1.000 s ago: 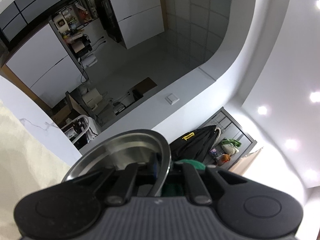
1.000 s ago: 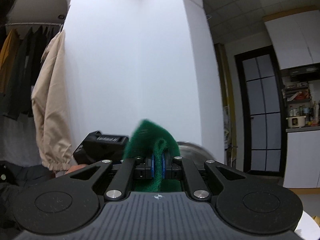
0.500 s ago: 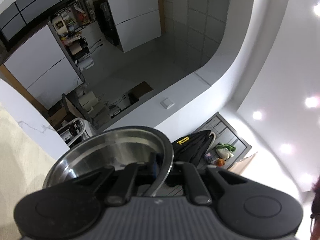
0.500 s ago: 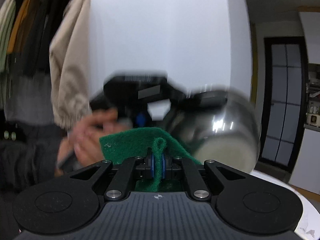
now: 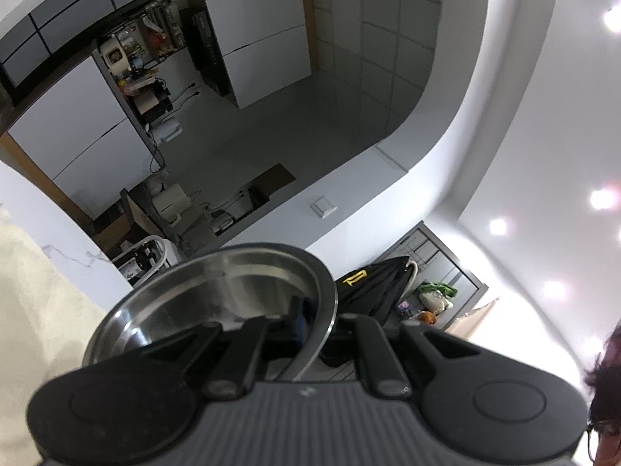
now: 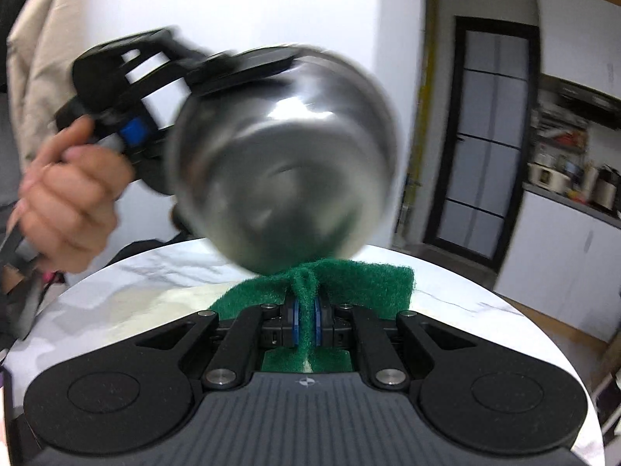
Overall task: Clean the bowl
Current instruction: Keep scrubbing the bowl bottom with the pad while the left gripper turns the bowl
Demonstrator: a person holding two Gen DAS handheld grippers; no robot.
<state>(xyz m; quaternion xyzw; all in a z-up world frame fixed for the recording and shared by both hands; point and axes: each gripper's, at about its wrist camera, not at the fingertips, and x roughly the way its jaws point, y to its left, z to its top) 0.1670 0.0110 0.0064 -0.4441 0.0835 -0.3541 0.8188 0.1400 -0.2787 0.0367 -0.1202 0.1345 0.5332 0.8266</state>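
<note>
My left gripper (image 5: 314,326) is shut on the rim of a steel bowl (image 5: 217,303) and holds it up in the air, tilted. In the right wrist view the same bowl (image 6: 283,155) shows its rounded outside, blurred, with the left gripper body (image 6: 128,89) and the hand behind it. My right gripper (image 6: 306,322) is shut on a green scouring pad (image 6: 341,283). The pad sits just under the bowl's lower edge and seems to touch it.
A round white marble table (image 6: 128,291) lies below the bowl and the pad. A beige coat (image 6: 35,39) hangs at the left. A dark glass door (image 6: 489,132) and a kitchen counter (image 6: 574,198) stand at the right.
The right gripper has tilted down and closed in on the bowl, which now fills its view above the pad. The table has come into sight. The left gripper has shifted only slightly.
</note>
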